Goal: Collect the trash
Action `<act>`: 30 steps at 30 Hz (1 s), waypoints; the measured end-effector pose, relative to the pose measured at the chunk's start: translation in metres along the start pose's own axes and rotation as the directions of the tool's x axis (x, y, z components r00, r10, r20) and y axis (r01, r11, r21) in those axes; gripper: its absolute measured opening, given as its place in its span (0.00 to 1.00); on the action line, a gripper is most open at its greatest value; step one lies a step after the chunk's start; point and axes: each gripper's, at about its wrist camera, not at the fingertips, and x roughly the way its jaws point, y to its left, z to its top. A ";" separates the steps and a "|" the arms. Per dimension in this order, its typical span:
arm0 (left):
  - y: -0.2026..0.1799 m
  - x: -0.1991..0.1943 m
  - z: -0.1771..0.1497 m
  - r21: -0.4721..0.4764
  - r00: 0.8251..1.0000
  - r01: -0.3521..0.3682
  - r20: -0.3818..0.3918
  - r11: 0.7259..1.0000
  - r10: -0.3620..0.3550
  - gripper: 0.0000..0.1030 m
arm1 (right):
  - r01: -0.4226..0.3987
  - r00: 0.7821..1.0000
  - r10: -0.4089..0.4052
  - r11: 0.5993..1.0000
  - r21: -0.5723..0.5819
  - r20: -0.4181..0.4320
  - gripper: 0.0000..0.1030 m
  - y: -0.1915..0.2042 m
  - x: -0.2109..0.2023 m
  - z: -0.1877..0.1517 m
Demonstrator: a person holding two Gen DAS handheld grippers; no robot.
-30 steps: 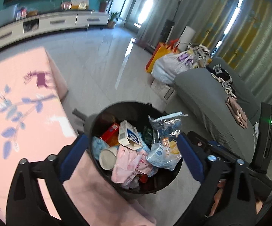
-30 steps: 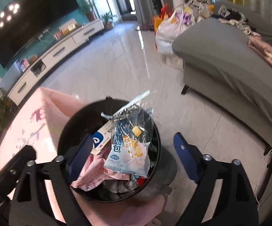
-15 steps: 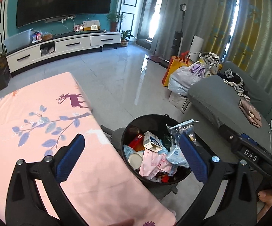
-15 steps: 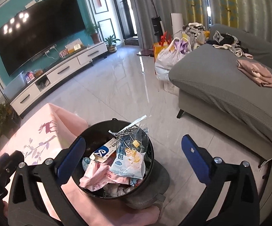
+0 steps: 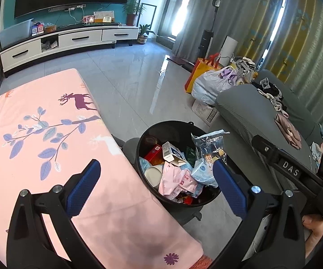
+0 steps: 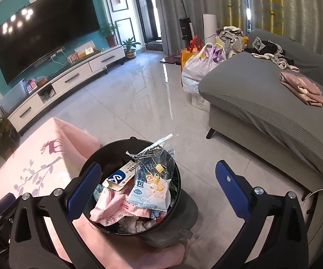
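A black round bin (image 5: 161, 132) (image 6: 107, 150) stands on the floor beside the pink table. It holds several pieces of trash: a clear plastic bag (image 5: 208, 148) (image 6: 154, 179), a white and blue carton (image 5: 172, 153) (image 6: 119, 176), a pink wrapper (image 5: 176, 180) (image 6: 114, 206), a paper cup (image 5: 153, 174) and a red box (image 5: 154, 153). My left gripper (image 5: 156, 179) is open and empty, high above the table edge and bin. My right gripper (image 6: 159, 181) is open and empty, above the bin.
The pink tablecloth with deer and leaf prints (image 5: 49, 134) (image 6: 38, 157) covers the table left of the bin. A grey sofa with clothes (image 5: 262, 112) (image 6: 273, 103) stands to the right. Bags (image 5: 215, 83) (image 6: 197, 67) sit on the floor beyond. A TV cabinet (image 5: 72, 40) lines the far wall.
Both grippers have risen and drawn back from the bin, so the bin looks smaller and more of the room shows. Both stay open and empty.
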 end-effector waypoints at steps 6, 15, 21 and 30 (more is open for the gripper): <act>-0.003 -0.001 -0.002 0.007 1.000 0.008 -0.003 1.000 -0.008 0.97 | 0.002 1.000 -0.002 1.000 0.001 -0.002 0.97 -0.001 0.001 0.000; -0.006 -0.002 -0.003 0.016 1.000 0.005 -0.001 1.000 -0.005 0.97 | 0.005 1.000 -0.005 1.000 0.001 -0.003 0.97 -0.001 0.001 0.001; -0.006 -0.002 -0.004 0.017 1.000 0.003 -0.004 1.000 -0.003 0.97 | 0.006 1.000 -0.006 1.000 0.001 -0.003 0.97 -0.001 0.002 0.001; -0.004 -0.003 -0.006 0.000 1.000 0.023 -0.009 1.000 -0.023 0.97 | 0.014 1.000 -0.014 1.000 0.002 -0.006 0.97 -0.008 0.002 -0.001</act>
